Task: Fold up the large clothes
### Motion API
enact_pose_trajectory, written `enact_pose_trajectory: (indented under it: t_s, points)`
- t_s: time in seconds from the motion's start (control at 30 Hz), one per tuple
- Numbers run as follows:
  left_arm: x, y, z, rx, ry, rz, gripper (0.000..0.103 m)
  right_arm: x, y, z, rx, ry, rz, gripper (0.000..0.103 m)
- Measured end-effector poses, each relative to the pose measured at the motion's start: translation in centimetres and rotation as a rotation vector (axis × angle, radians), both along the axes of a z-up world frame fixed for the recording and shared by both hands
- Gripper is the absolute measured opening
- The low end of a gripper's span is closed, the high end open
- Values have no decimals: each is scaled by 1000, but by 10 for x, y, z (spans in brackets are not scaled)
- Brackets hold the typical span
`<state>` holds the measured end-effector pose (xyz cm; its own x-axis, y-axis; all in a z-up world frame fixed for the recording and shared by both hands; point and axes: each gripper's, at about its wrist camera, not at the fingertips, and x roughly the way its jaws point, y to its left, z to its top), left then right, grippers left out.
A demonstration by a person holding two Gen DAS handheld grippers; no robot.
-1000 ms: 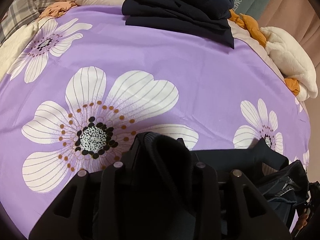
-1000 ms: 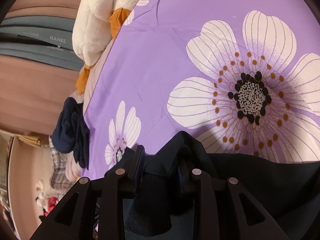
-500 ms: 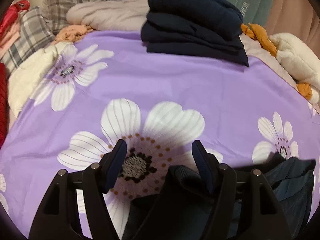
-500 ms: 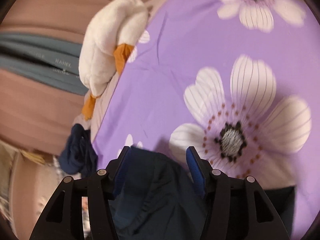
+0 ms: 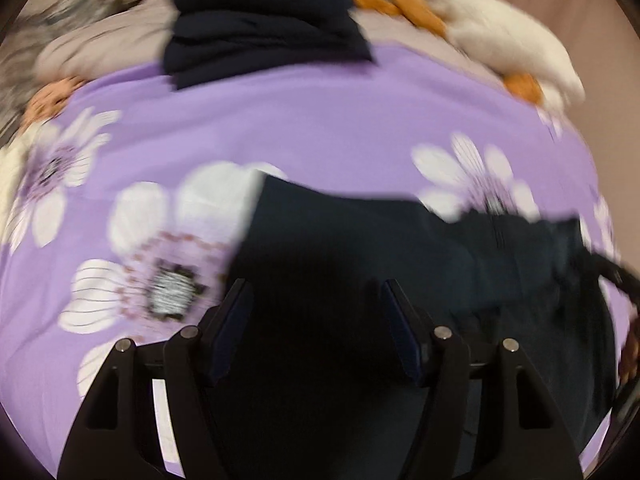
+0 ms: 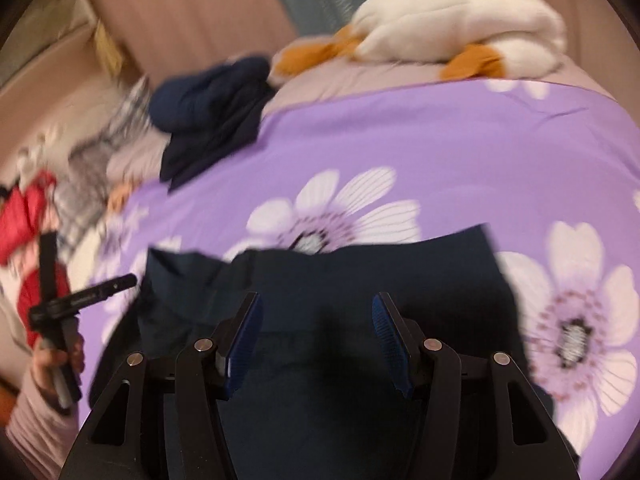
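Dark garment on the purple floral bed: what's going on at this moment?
A person is folding clothes with two handheld grippers. The dark navy garment lies on the purple floral sheet. The left gripper and right gripper are both open above it, gripping nothing. A stack of folded dark clothes sits at the far edge, beside a white plush duck.

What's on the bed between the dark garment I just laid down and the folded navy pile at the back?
Only bare purple floral sheet separates the dark garment from the folded navy pile, clearest in the left wrist view.
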<state>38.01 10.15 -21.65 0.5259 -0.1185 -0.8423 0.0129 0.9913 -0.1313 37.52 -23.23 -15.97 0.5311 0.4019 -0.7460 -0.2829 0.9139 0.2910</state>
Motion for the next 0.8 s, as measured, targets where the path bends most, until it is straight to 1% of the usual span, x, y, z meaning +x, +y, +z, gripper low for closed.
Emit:
enact_pose_trajectory:
  t_s: [0.07,0.1,0.17,0.2,0.23,0.27,0.3,0.33,0.37,0.4,0.47,0.5,0.57,0.63,0.7,0.77,0.8]
  points:
    - [1,-21,-11,36,21,-65,66,6,16,-10,-45,23,15,57]
    - [1,-28,-14,58,24,-79,66,9,26,-16,-68,35,32,57]
    - [4,-42,-25,136,22,-104,65,9,38,-25,-115,48,48,57]
    - [6,-45,-29,157,20,-108,65,10,44,-31,-160,49,50,57]
    - [6,-47,-30,170,10,-111,65,11,50,-36,-208,44,52,55]
    - [7,-49,-30,179,-4,-112,62,9,52,-39,-241,36,58,45]
    - [7,-48,-29,178,-14,-114,54,8,55,-42,-268,31,68,38]
    - [8,-48,-29,176,-28,-114,49,9,58,-44,-293,27,73,25]
    - [11,-49,-29,181,-37,-110,41,9,59,-45,-308,19,71,11]
    - [13,-48,-30,182,-42,-106,33,10,60,-46,-315,6,72,3]
    - [19,-46,-31,184,-47,-86,22,11,61,-45,-312,-12,75,1]
    - [24,-44,-32,166,-45,-72,19,10,63,-45,-323,-26,72,1]
    - [33,-38,-33,117,-39,-47,17,11,64,-45,-328,-44,61,1]
    - [43,-33,-32,86,-48,-6,19,19,62,-48,-304,-18,49,1]
    - [56,-26,-32,56,-40,41,20,26,59,-47,-285,-16,9,1]
    - [68,-20,-32,49,-22,89,20,32,53,-42,-255,-22,-25,1]
    - [71,-17,-30,46,-18,108,18,35,49,-39,-246,-26,-49,1]
